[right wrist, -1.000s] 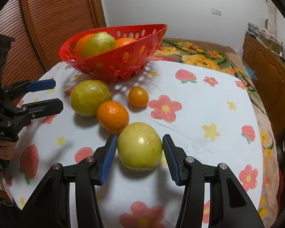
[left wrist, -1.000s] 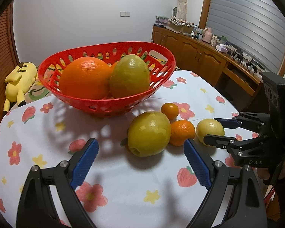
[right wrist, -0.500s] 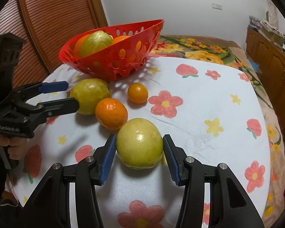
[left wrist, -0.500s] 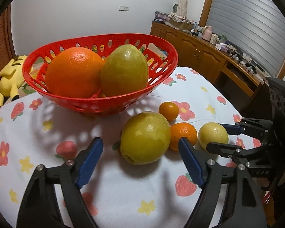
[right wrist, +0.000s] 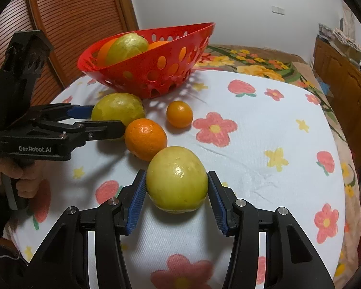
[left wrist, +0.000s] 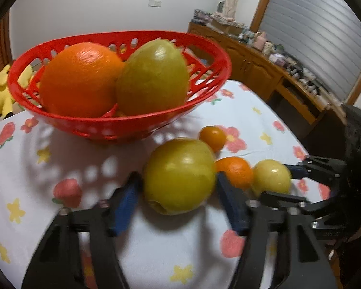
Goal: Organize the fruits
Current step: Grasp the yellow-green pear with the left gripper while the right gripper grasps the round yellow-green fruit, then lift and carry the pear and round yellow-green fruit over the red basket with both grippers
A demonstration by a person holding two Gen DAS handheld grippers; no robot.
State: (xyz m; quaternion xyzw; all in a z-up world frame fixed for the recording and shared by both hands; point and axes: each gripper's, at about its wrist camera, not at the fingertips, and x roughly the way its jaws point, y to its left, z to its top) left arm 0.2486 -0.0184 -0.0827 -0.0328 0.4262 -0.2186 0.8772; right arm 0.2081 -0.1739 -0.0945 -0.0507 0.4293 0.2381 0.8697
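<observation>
- Right wrist view: the right hand-held gripper [right wrist: 177, 196] brackets a pale yellow-green fruit [right wrist: 177, 179] on the flowered counter [right wrist: 264, 130]; whether its pads press it, I cannot tell.
- Left hand-held gripper [left wrist: 178, 201] straddles a larger green fruit [left wrist: 179, 175], jaws spread.
- Orange [right wrist: 145, 138] and small tangerine [right wrist: 179, 114] lie between them, near the red basket [right wrist: 156, 72].

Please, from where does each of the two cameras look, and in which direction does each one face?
Left wrist: sits on the left gripper, low over the table, facing the red basket; its own fingers flank a yellow-green fruit.
Right wrist: sits on the right gripper, facing the basket from the other side; its fingers flank a paler yellow fruit; the person's left hand shows.
Shared: basket, all four loose fruits, and each view shows the other gripper.
</observation>
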